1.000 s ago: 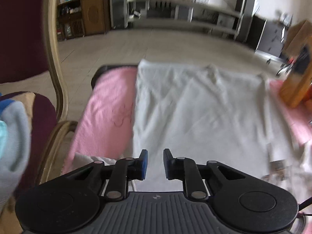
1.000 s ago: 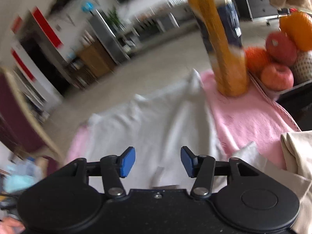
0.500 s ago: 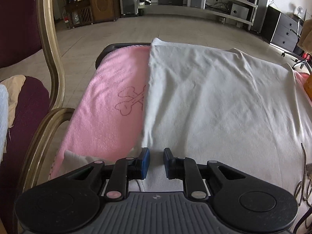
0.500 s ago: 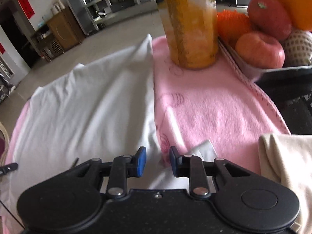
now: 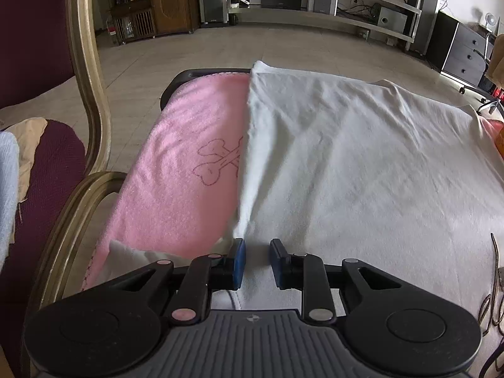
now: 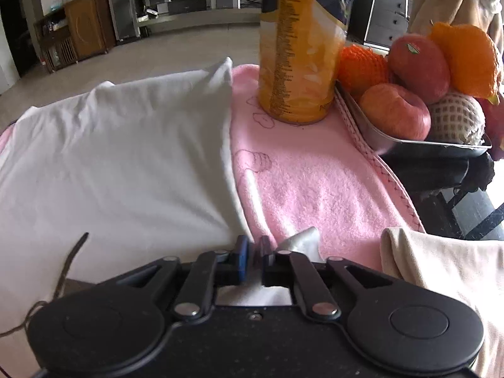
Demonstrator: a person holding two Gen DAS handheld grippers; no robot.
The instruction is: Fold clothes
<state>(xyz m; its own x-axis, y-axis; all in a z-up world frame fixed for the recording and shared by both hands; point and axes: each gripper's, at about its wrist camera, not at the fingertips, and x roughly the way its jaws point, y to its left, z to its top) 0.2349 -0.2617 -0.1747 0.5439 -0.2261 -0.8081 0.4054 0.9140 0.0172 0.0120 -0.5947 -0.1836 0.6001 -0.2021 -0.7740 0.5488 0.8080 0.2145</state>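
A white garment [image 5: 362, 163] lies spread flat on a pink towel [image 5: 186, 173] over the table. It also shows in the right wrist view [image 6: 119, 157]. My left gripper [image 5: 256, 263] sits low at the garment's near left edge, its blue pads a narrow gap apart with the cloth lying between them. My right gripper [image 6: 253, 260] is at the garment's near right edge, its pads nearly together on the cloth's hem.
A yellow canister [image 6: 299, 47] stands on the pink towel [image 6: 315, 173] at the back right. A metal tray [image 6: 419, 145] of fruit sits beside it. A beige cloth [image 6: 447, 271] lies at the near right. A gold-framed chair [image 5: 88, 100] stands to the left.
Both grippers dropped to the garment's near edge. The right gripper went from wide open to nearly closed on the right hem. The left gripper's narrow gap is unchanged.
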